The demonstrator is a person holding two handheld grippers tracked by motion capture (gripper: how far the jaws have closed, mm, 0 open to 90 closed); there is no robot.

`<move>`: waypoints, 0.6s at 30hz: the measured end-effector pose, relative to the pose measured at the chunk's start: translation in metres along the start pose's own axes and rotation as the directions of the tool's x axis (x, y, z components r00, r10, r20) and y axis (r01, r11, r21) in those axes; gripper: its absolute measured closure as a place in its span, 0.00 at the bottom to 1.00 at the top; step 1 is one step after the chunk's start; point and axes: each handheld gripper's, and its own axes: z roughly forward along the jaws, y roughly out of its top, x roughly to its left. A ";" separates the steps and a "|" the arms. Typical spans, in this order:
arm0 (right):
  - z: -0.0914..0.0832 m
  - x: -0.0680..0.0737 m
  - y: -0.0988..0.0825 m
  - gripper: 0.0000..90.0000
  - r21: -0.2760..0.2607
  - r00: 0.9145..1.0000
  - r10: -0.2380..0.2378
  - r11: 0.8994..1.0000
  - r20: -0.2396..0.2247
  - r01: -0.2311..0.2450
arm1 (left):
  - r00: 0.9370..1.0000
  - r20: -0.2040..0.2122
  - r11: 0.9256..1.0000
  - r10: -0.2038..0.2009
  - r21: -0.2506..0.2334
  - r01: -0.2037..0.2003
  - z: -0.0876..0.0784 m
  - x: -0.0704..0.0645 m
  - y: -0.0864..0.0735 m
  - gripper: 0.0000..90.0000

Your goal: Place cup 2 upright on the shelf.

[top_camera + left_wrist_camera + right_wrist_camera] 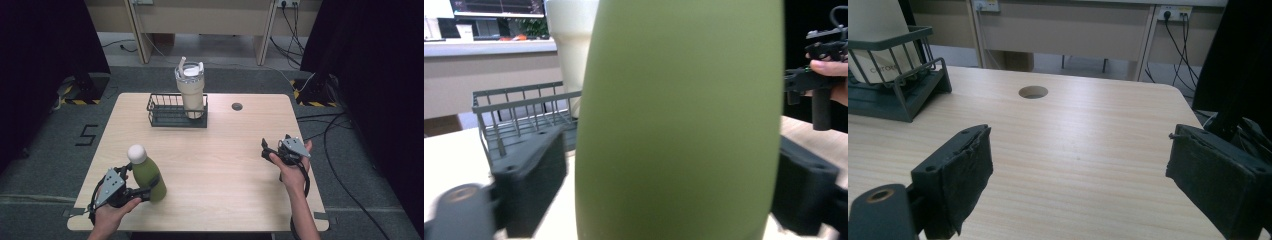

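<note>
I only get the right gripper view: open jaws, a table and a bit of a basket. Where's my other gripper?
Observer: The left gripper is at the near left of the table, with its jaws on either side of a green bottle.
Operator: Is the bottle lying down?
Observer: No, it stands upright, with a white cap on top.
Operator: What's the pale thing in the basket?
Observer: A cream tumbler with a lid and a straw. It stands in the right end of the wire basket.
</note>
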 end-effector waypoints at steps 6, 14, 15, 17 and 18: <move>0.000 0.000 -0.001 0.12 0.004 1.000 0.000 1.000 0.000 0.000 | 1.000 0.010 1.000 0.000 -0.005 0.000 -0.001 -0.002 -0.001 0.23; 0.001 0.000 -0.002 0.12 0.007 1.000 0.001 1.000 0.002 -0.001 | 1.000 0.016 1.000 -0.002 -0.012 0.002 -0.001 -0.001 -0.002 0.24; 0.001 0.000 -0.002 0.12 0.008 1.000 -0.001 1.000 0.002 0.001 | 1.000 0.015 1.000 -0.002 -0.013 0.002 0.000 -0.001 -0.002 0.24; 0.001 0.000 -0.002 0.12 0.008 1.000 -0.001 1.000 0.003 0.001 | 1.000 0.017 1.000 0.000 -0.014 0.000 0.000 -0.001 -0.002 0.24; 0.001 0.000 -0.002 0.12 0.009 1.000 -0.001 1.000 0.003 0.001 | 1.000 0.020 1.000 0.001 -0.011 -0.001 -0.001 -0.001 -0.001 0.24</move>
